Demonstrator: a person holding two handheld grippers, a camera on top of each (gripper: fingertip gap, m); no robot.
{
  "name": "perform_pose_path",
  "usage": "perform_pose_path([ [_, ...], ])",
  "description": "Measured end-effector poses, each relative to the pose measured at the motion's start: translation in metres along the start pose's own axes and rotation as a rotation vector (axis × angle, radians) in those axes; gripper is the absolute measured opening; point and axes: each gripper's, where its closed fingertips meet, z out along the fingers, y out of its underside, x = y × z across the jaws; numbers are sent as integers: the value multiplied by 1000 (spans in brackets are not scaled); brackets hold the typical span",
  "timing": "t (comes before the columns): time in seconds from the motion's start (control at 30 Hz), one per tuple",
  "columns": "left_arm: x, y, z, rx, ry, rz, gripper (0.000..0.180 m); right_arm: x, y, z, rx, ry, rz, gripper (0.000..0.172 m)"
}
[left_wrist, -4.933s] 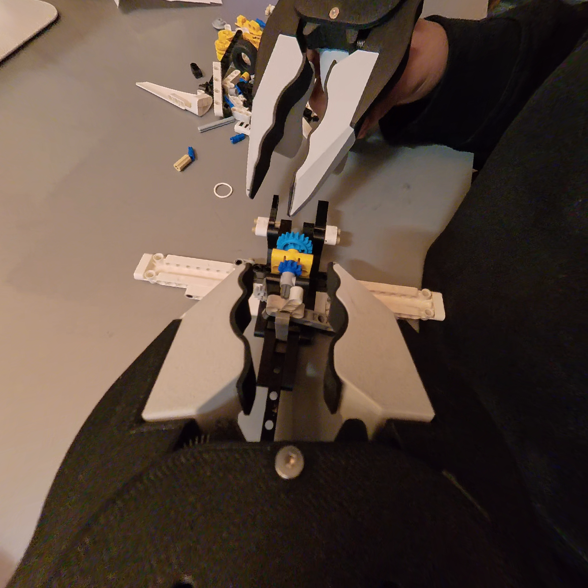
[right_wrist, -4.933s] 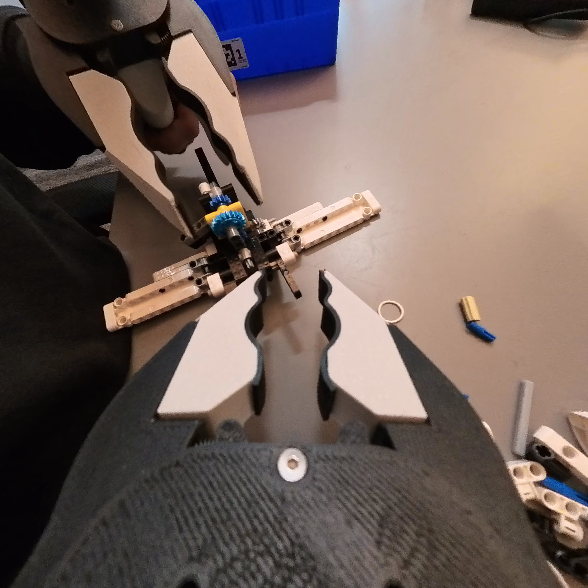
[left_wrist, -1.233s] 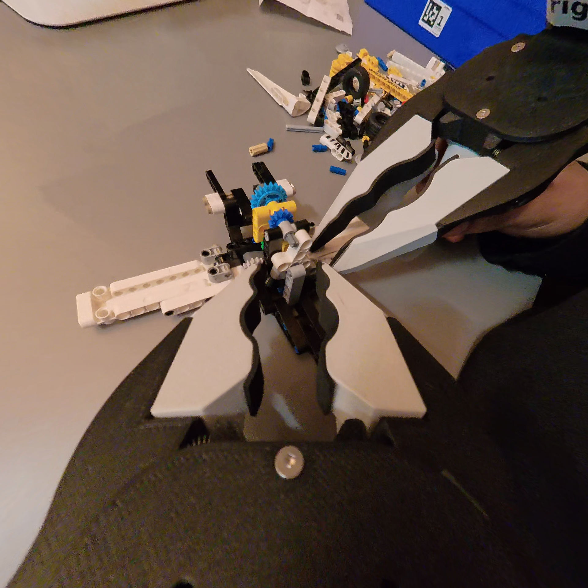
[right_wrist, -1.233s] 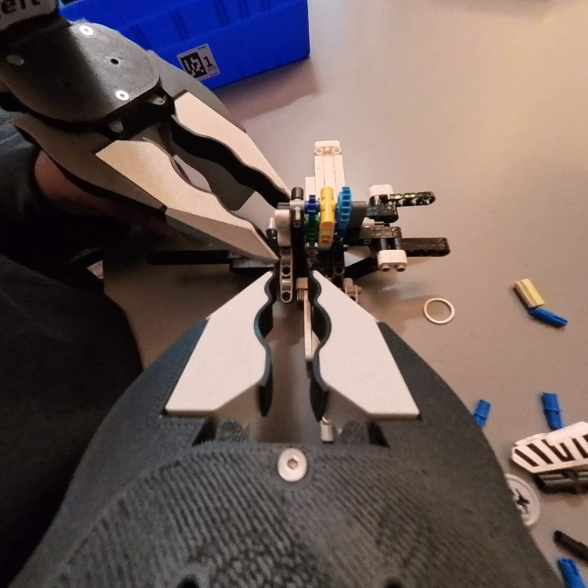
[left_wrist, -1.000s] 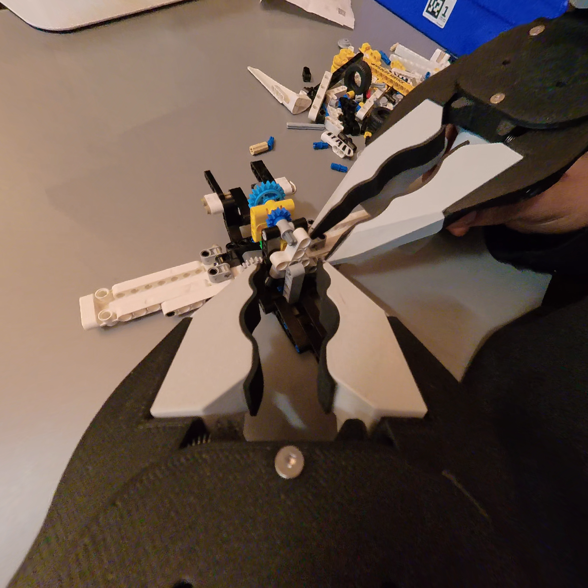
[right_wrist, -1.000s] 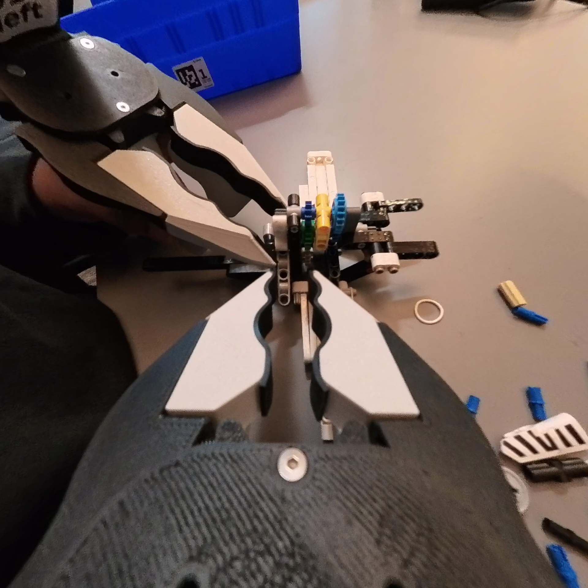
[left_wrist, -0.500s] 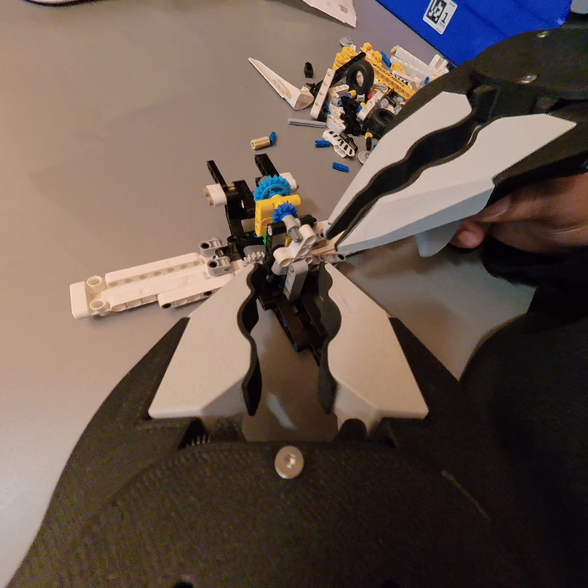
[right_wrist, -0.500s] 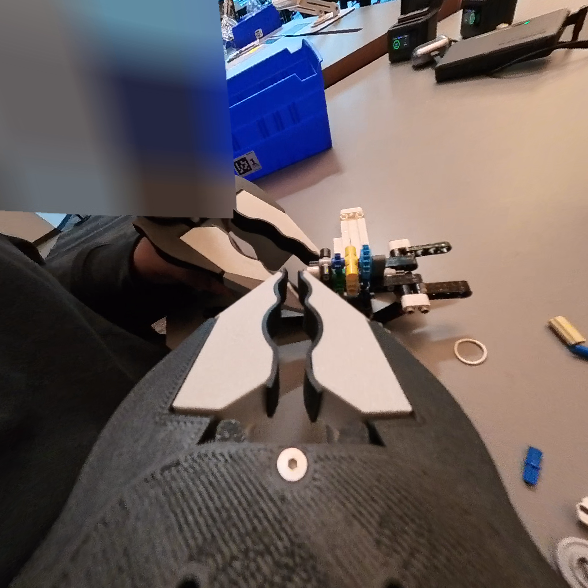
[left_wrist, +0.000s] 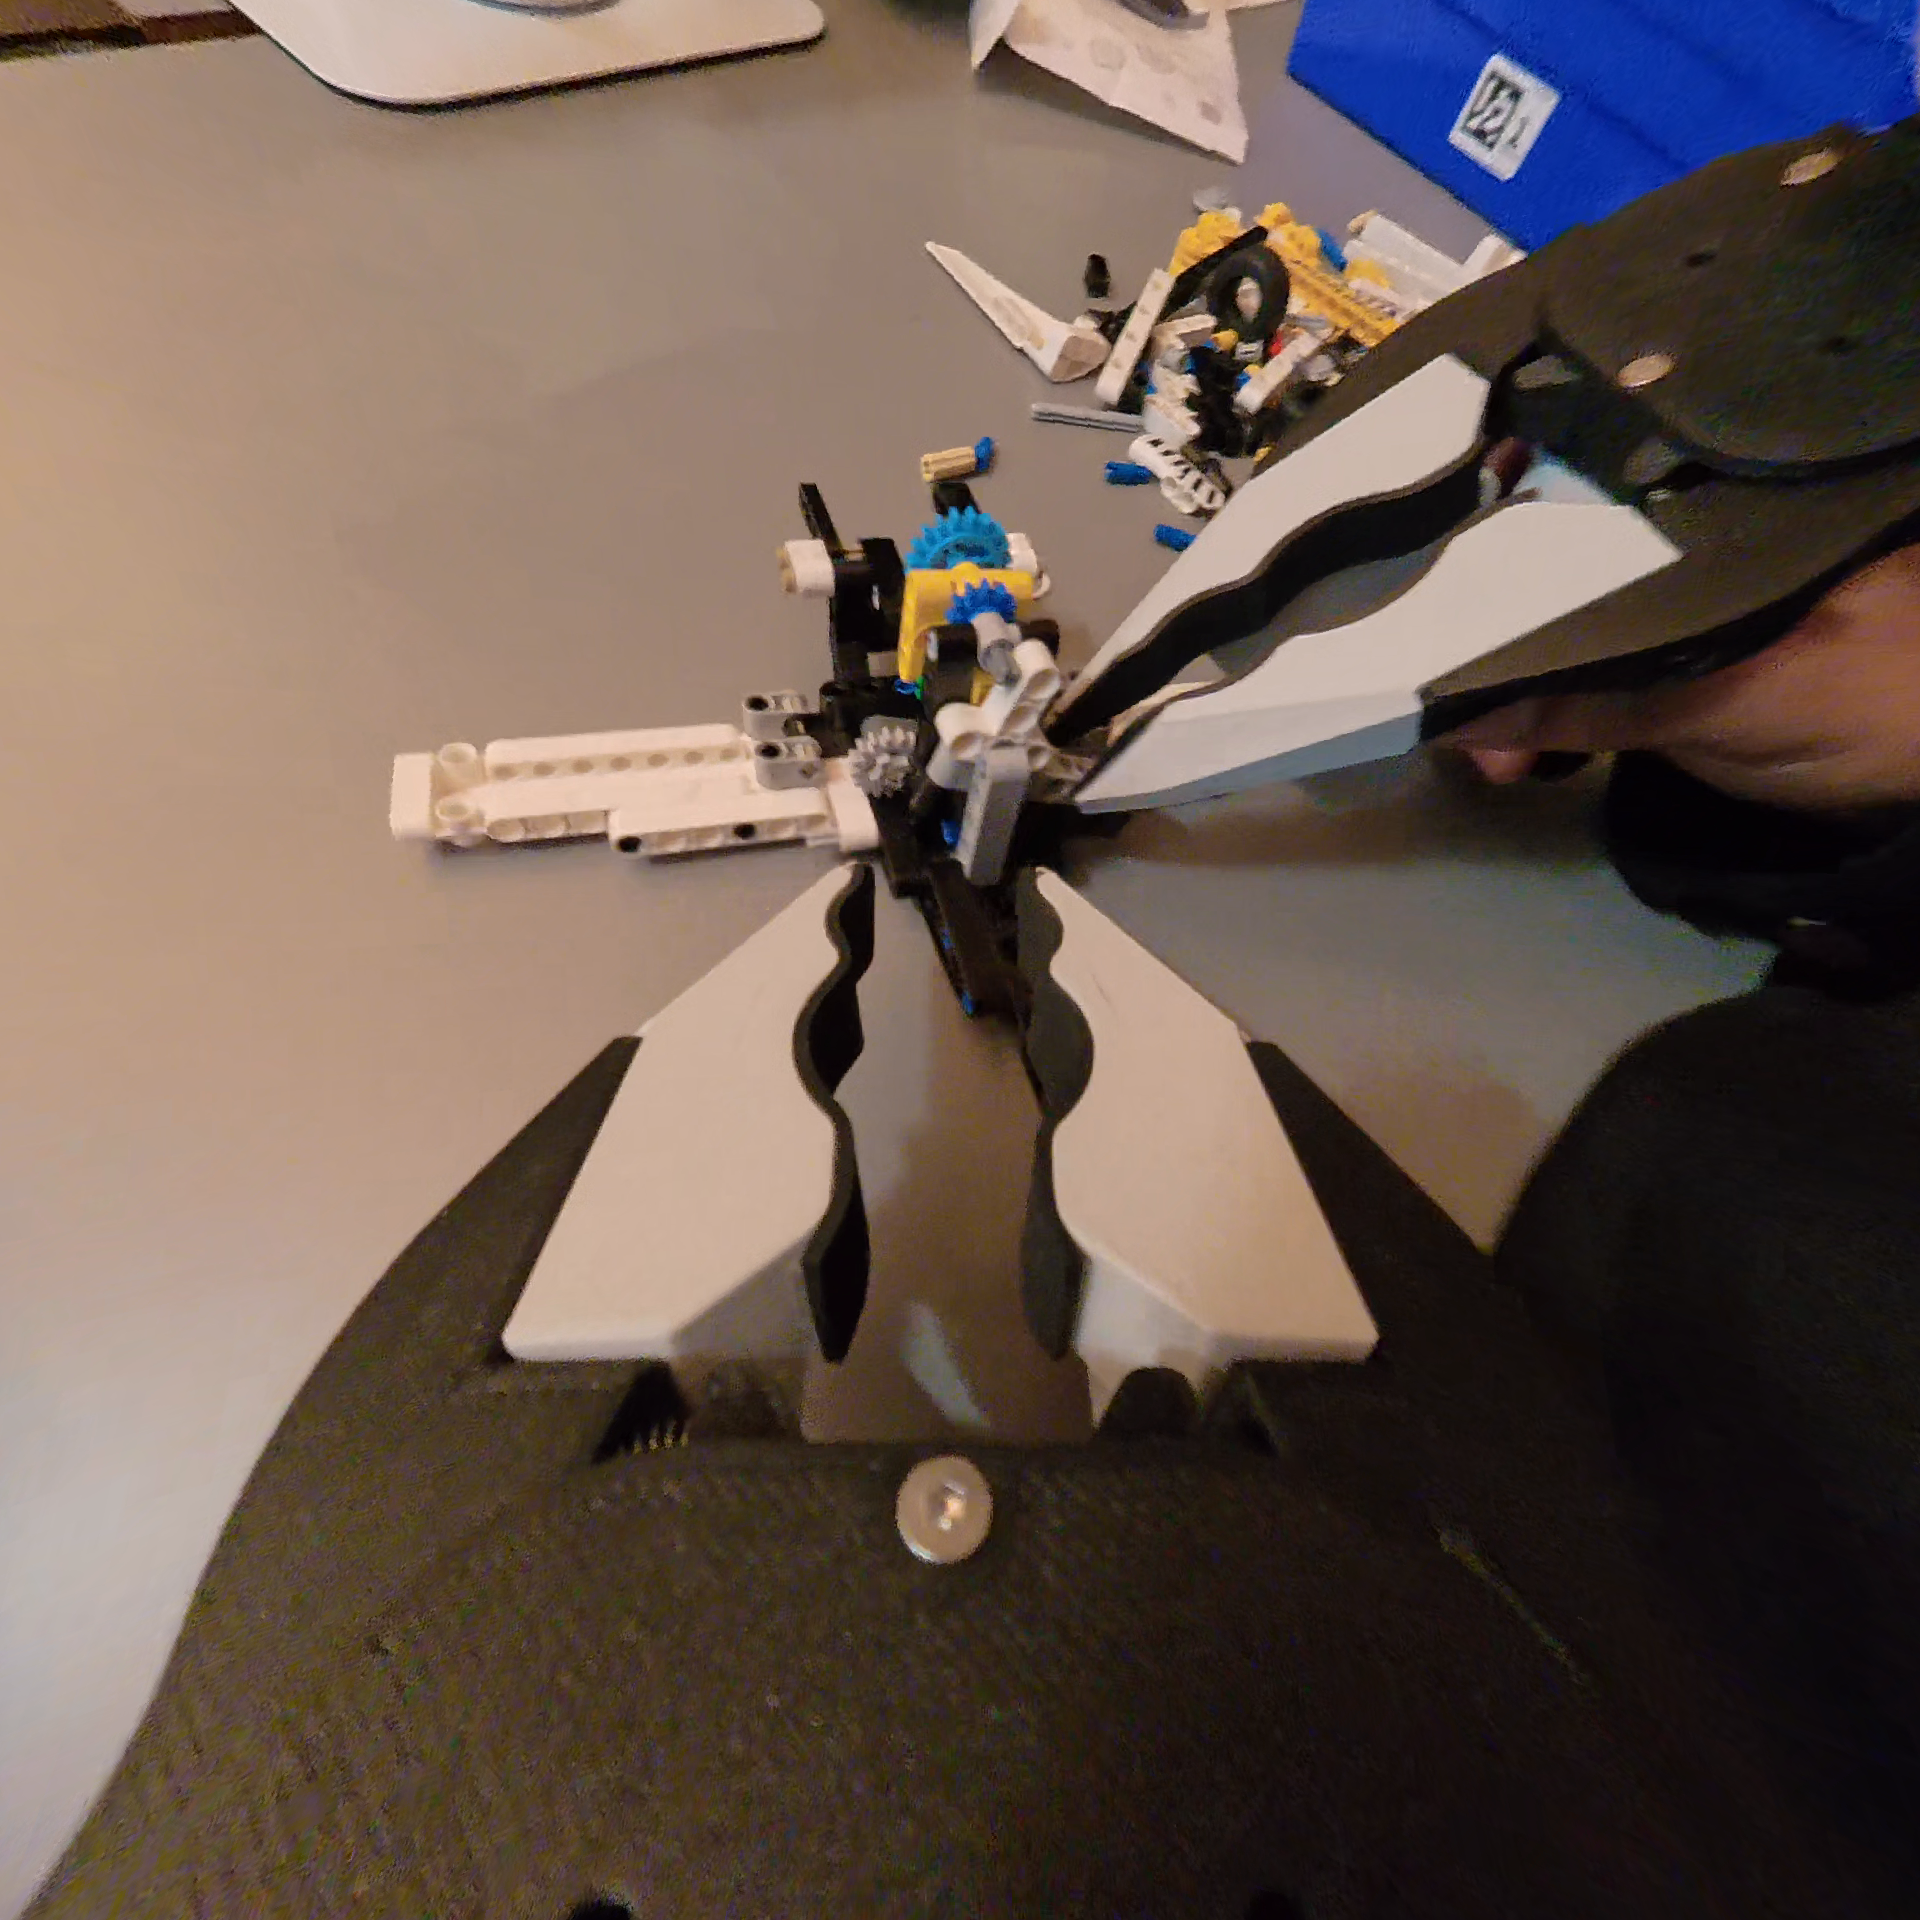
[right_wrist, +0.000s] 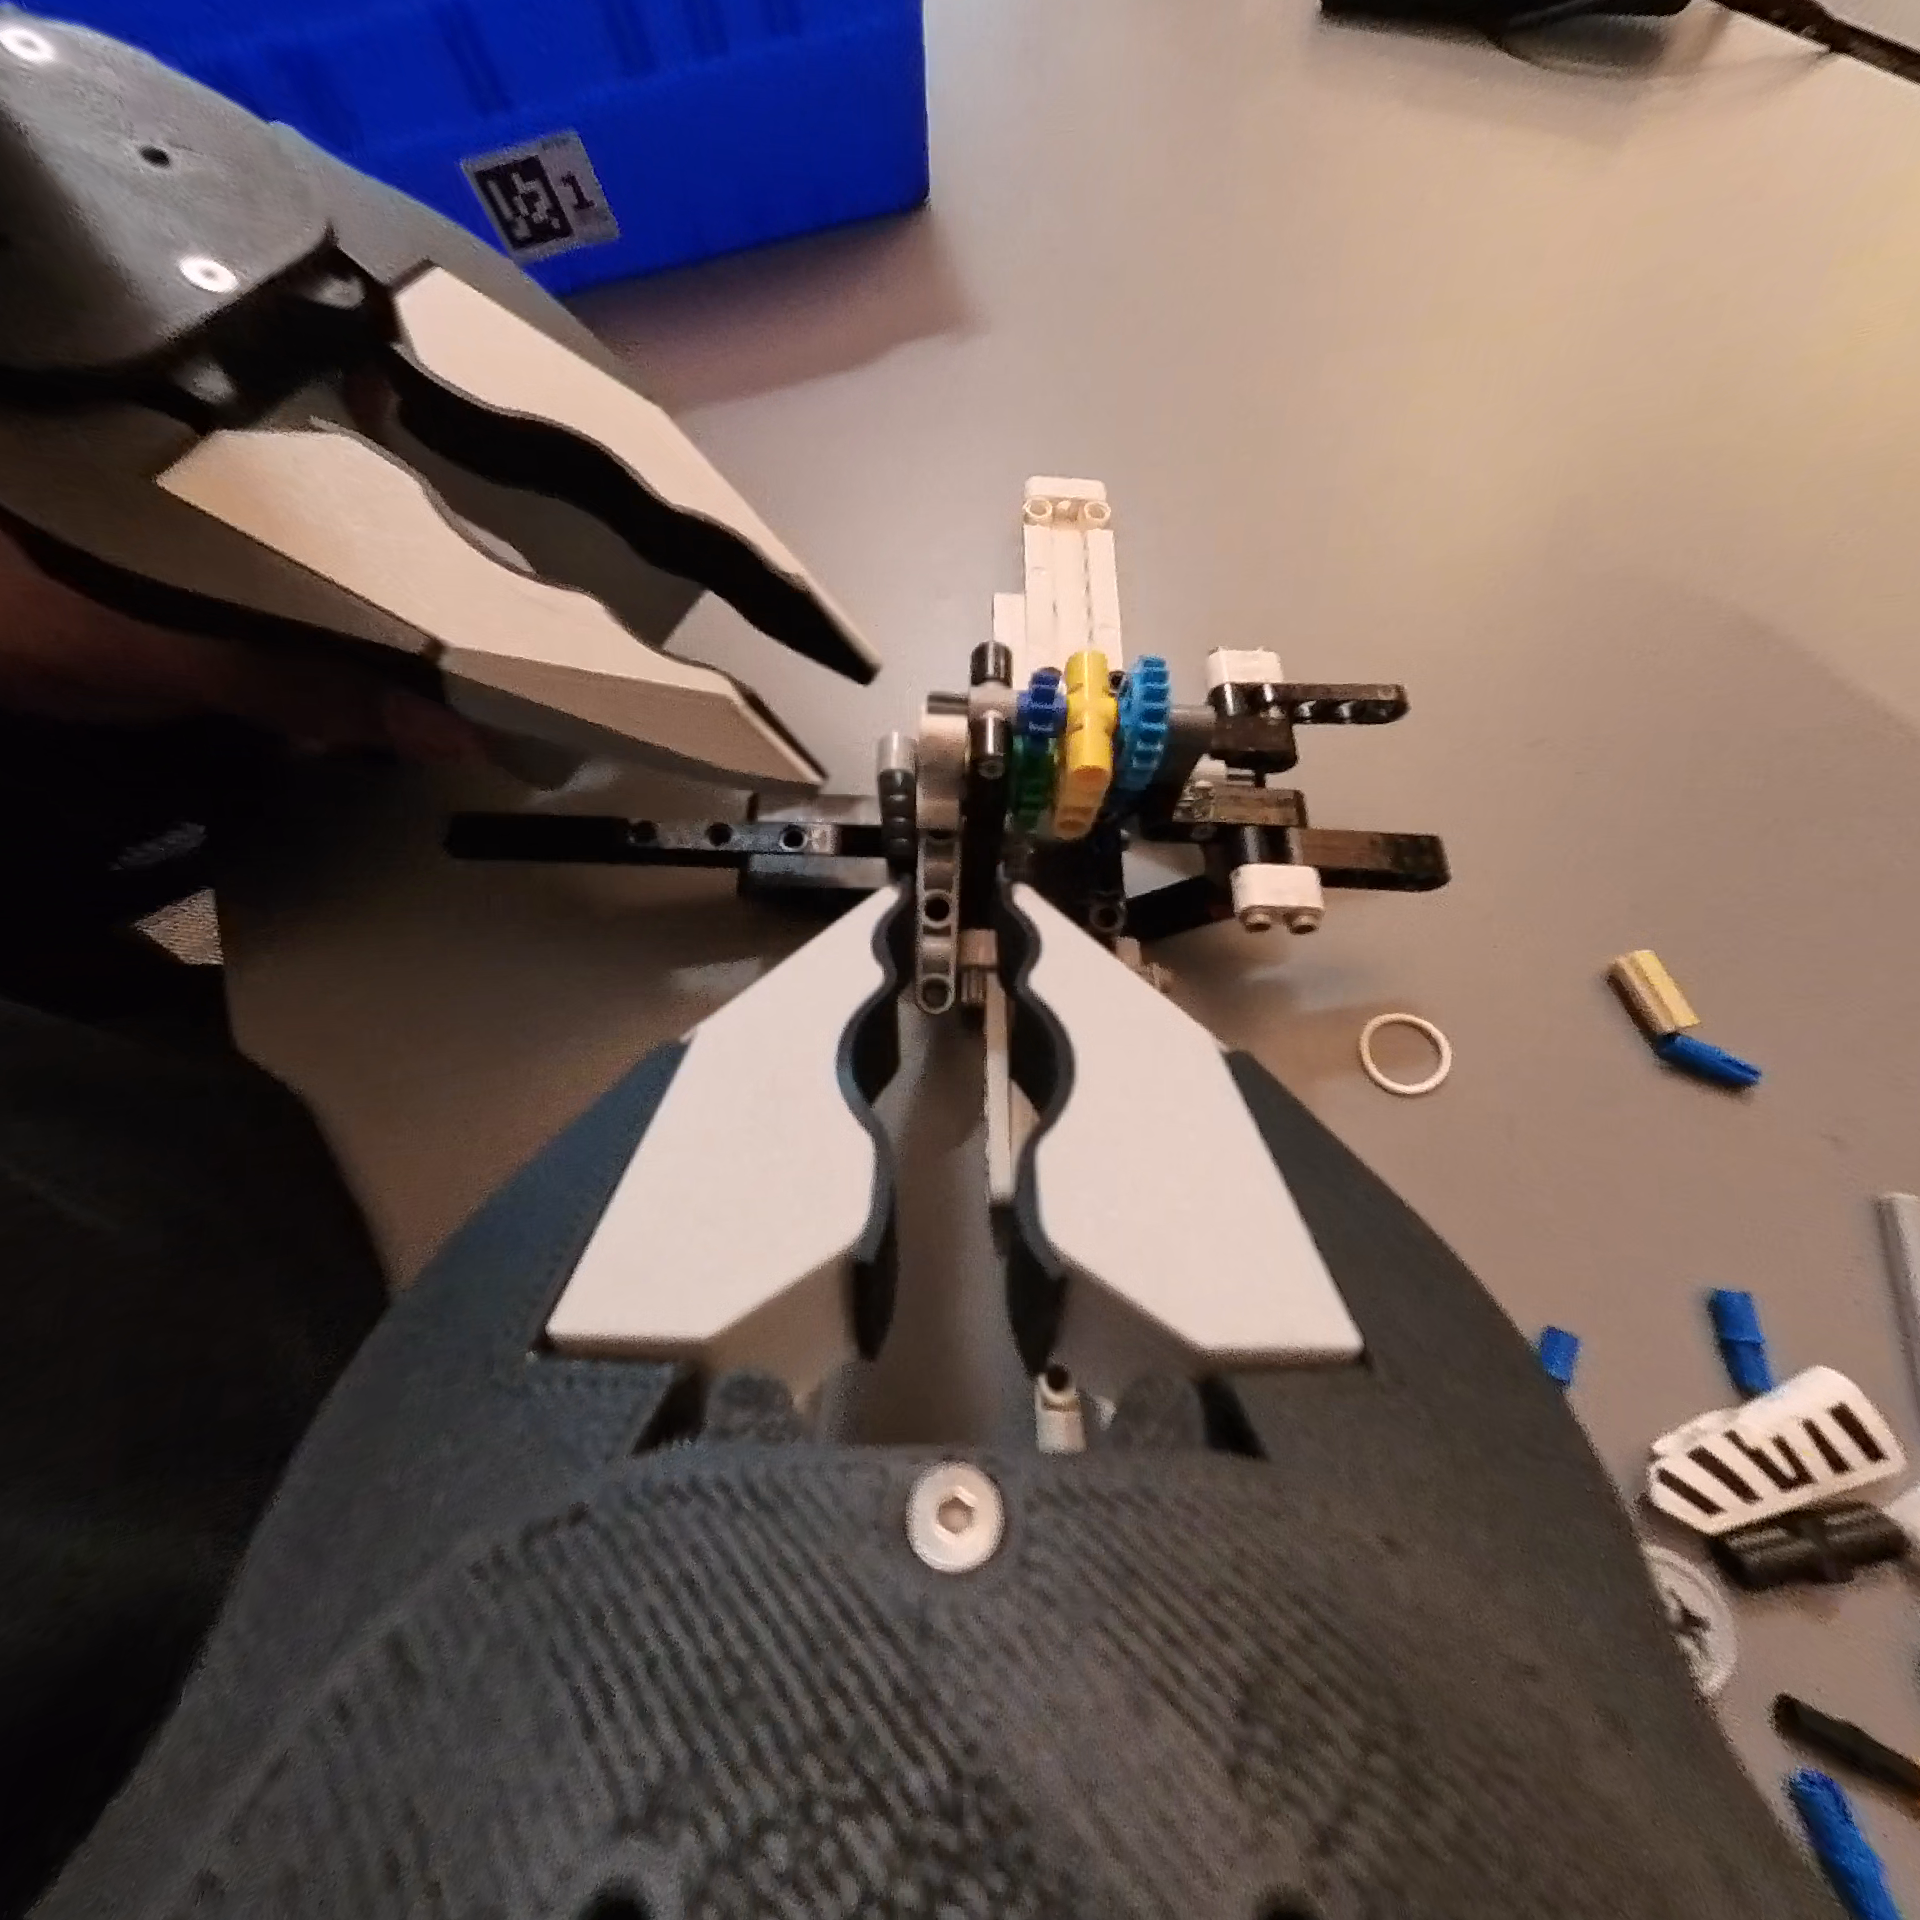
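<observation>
Starts at the left with the brick model lying on the grey table, its white beam pointing left with nothing bracing it. Finds the left gripper near the middle, jaws apart around the black tail beam: close to the right pad, a clear gap at the left pad, so nothing gripped. Meets the right gripper coming in from the right, narrowed on the grey upright link and the black piece beside it, pads seemingly pressing on both sides. Looks like a small, off-centre pinch: any twist or pull could pop the link off its pins, or swing the whole model round, unbraced by the open left claw. Could also jolt the blue gears out of mesh, or push the model into the loose parts at far right.
</observation>
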Motion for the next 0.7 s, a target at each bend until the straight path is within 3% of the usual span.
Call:
perform_pose_path([
  [0.23, 4, -4, 5, 2, 36, 1, 25, -4, -3, 6, 4, -35, 21, 12],
  [0.3, 4, -2, 10, -21, 32, 14, 14, -3, -2, 7, -5, -20, 9, 10],
  [0.4, 4, -1, 15, -46, 33, 31, 12, -4, 2, 8, -27, -10, -1, 9],
  [0.7, 4, 5, 23, -108, 18, 75, 14, -7, 2, 10, -15, -46, 31, 6],
])
